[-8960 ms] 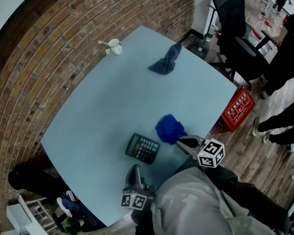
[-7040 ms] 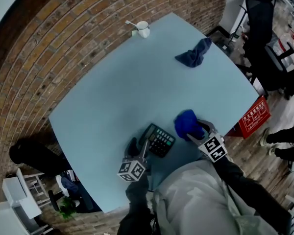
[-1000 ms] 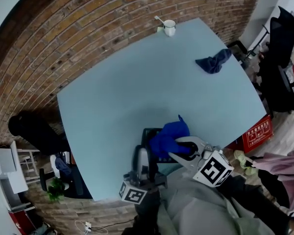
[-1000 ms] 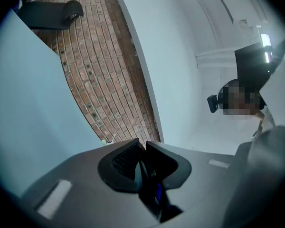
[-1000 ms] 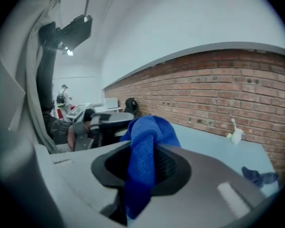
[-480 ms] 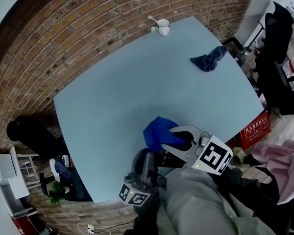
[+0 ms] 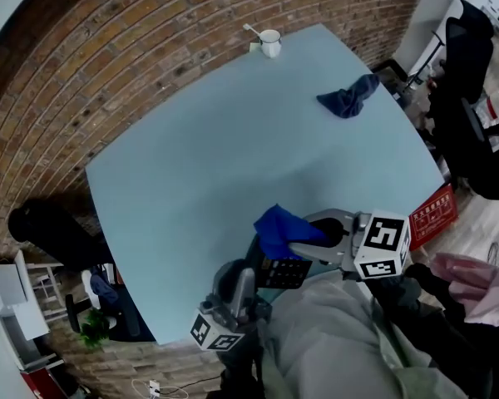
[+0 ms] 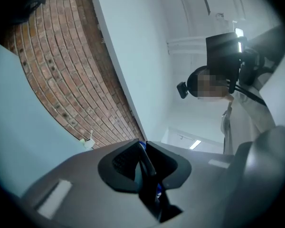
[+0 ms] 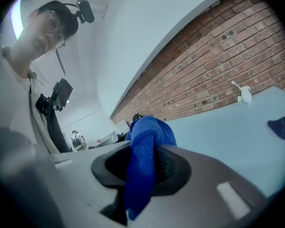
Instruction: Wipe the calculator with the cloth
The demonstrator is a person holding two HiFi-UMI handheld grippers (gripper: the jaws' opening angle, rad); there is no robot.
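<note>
Calculator [image 7: 284, 272], dark flat plastic slab, pinched edgewise in left tool [image 7: 243, 279].
Right tool [image 7: 309, 238] grips crumpled bright blue cloth [image 7: 279, 227] just beyond, overlapping its far edge.

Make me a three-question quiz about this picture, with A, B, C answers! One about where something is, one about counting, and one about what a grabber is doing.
1. Where is the white cup?
A. in a gripper
B. at the far edge of the table, by the brick wall
C. on the floor

2. How many cloths are in view?
A. one
B. two
C. four

3. What is the right gripper doing?
A. hanging open and empty
B. shut on a spoon
C. shut on the blue cloth

Answers:
1 B: the cup stands at the wall-side edge.
2 B: one bright blue cloth is in the jaws, and a darker cloth lies on the table.
3 C: the right gripper view shows the cloth pinched between the jaws.
</note>
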